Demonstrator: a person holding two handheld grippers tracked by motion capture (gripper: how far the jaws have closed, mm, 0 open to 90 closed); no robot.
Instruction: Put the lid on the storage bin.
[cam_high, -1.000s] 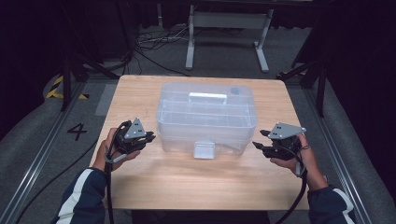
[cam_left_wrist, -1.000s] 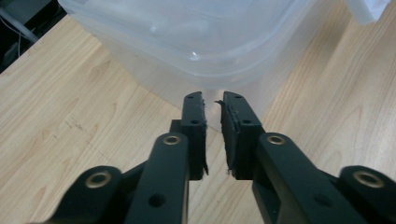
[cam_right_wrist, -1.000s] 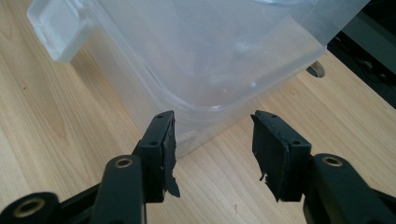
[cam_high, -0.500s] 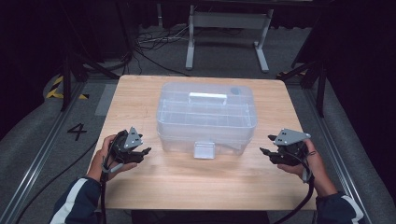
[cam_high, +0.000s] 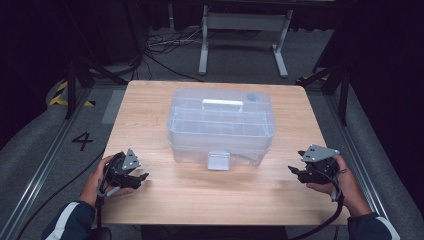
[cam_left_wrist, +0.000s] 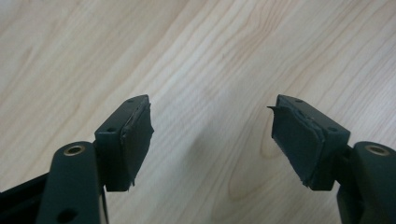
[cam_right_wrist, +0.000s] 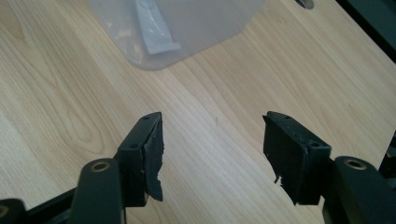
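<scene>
A clear plastic box (cam_high: 221, 125) with a lid, a top handle and a front latch (cam_high: 218, 160) stands shut in the middle of the wooden table (cam_high: 210, 195). My left gripper (cam_high: 140, 179) rests low over the table's near left part, well clear of the box. Its jaws have just been opening and stand open over bare wood (cam_left_wrist: 212, 105). My right gripper (cam_high: 294, 173) sits near the table's near right edge, pointing left. Its jaws have also just been opening and stand open with nothing between them (cam_right_wrist: 214, 119). A corner of the box (cam_right_wrist: 177, 28) lies ahead of it.
Behind the table a white metal stand (cam_high: 243, 22) and loose cables (cam_high: 165, 42) lie on the grey floor. A floor mark "4" (cam_high: 82, 140) and a metal rail (cam_high: 45, 165) run along the left side. A dark frame (cam_high: 340, 85) stands at the right.
Both hands have drawn back from the box's sides toward the near edge and sunk lower. Both grippers' jaws have spread wider.
</scene>
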